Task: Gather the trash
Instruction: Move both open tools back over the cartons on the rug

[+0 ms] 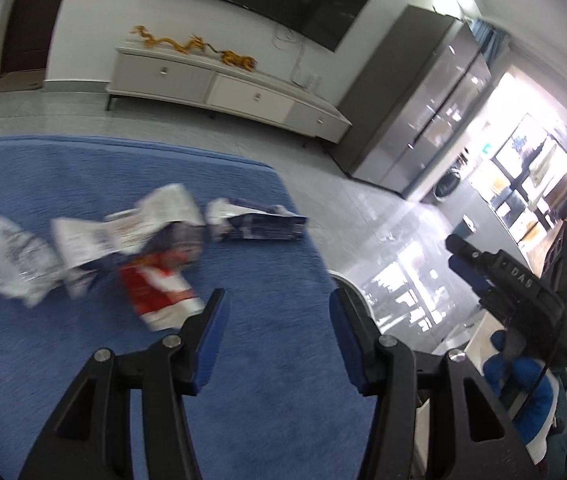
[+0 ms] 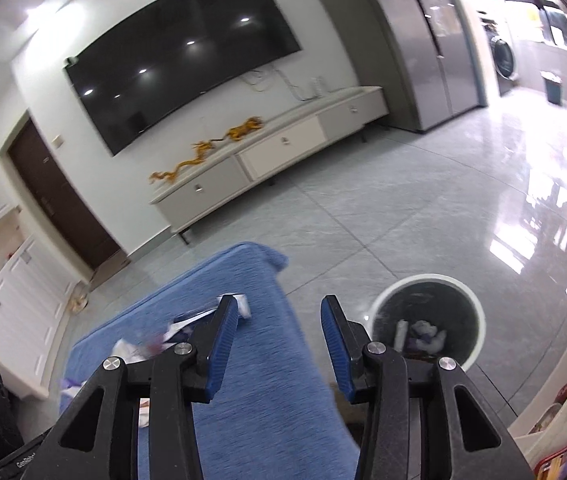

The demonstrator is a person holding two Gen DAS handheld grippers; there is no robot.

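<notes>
Several crumpled wrappers lie on a blue cloth (image 1: 83, 168): a red and white packet (image 1: 155, 292), white papers (image 1: 151, 220), a white plastic packet (image 1: 11, 264) and a dark blue packet (image 1: 255, 222). My left gripper (image 1: 278, 294) hangs open above the cloth, just right of the red packet, with nothing between its fingers. My right gripper (image 2: 279, 300) is open and empty too, over the cloth's right edge. To its right on the floor stands a round white-rimmed bin (image 2: 479, 312) with a dark liner and some white scraps inside. The wrappers (image 2: 187, 320) show left of its left finger.
A hand in a blue glove (image 1: 523, 376) holds the other gripper at the right. A low white TV cabinet (image 2: 283, 148) with gold dragon figures stands under a wall TV (image 2: 179, 64). A tall grey cupboard (image 2: 431, 40) is at the right, with glossy floor tiles (image 2: 483, 200) between.
</notes>
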